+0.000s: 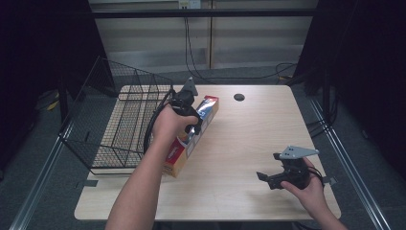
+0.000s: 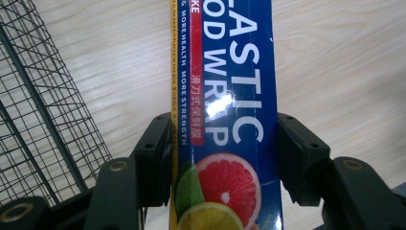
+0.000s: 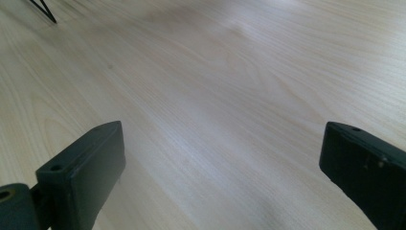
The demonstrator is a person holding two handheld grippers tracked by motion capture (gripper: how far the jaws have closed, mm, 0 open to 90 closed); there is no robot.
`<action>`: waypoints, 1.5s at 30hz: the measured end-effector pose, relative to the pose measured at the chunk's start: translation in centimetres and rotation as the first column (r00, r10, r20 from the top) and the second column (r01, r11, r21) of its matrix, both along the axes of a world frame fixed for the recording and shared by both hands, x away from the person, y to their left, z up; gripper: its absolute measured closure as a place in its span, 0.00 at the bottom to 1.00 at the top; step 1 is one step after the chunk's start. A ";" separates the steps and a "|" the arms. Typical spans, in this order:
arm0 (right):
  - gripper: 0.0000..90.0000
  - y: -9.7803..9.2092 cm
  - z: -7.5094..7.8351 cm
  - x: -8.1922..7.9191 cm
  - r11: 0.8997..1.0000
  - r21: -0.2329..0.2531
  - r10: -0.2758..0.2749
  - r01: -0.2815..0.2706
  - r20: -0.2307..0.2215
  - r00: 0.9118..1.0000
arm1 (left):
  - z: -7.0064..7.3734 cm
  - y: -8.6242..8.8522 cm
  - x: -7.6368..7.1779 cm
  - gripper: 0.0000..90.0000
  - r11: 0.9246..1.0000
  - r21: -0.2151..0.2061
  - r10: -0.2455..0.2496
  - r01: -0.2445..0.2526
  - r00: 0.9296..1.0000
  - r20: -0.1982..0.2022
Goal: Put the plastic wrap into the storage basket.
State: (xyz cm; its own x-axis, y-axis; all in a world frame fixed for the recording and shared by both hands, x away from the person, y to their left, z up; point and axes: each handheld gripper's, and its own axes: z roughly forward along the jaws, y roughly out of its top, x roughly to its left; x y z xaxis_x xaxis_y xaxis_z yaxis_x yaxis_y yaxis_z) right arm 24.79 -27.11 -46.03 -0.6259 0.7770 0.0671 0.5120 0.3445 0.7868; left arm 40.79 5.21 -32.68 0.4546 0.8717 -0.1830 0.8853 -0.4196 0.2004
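Here the wrap box (image 2: 230, 120) is clamped by the left tongs (image 2: 225, 153) beside the basket (image 1: 124, 120); right tongs (image 3: 215, 177) are held wide open, empty, near the bench's (image 1: 249, 129) right edge.

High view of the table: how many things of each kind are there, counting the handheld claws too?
Long blue plastic-wrap box with fruit pictures: 1
Black wire mesh basket: 1
Black handheld claws: 2, the left claw closed on the box, the right claw open above the light wooden table
Total: 4
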 end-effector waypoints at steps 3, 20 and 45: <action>0.02 -0.1 0.0 0.0 1.000 0.008 0.002 -0.002 -0.003 1.000 | 0.4 0.2 0.1 0.50 1.000 0.009 0.011 -0.011 1.000 0.003; 0.02 -0.2 0.1 -0.1 1.000 0.009 0.006 -0.006 0.000 1.000 | 2.9 2.3 0.8 0.49 0.997 0.000 0.071 -0.071 0.997 0.000; 0.02 -0.2 0.1 0.0 1.000 0.011 0.008 -0.008 -0.002 1.000 | 6.3 5.9 1.2 0.49 0.985 -0.002 0.171 -0.171 0.985 0.029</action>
State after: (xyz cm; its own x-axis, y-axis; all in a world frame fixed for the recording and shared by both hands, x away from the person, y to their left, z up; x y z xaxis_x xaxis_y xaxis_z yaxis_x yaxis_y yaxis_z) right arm 24.74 -27.28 -45.96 -0.6321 0.7711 0.0766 0.5106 0.3402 0.7896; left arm 41.98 11.15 -26.37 0.3043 0.9370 -0.1714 0.9377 -0.2631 0.2268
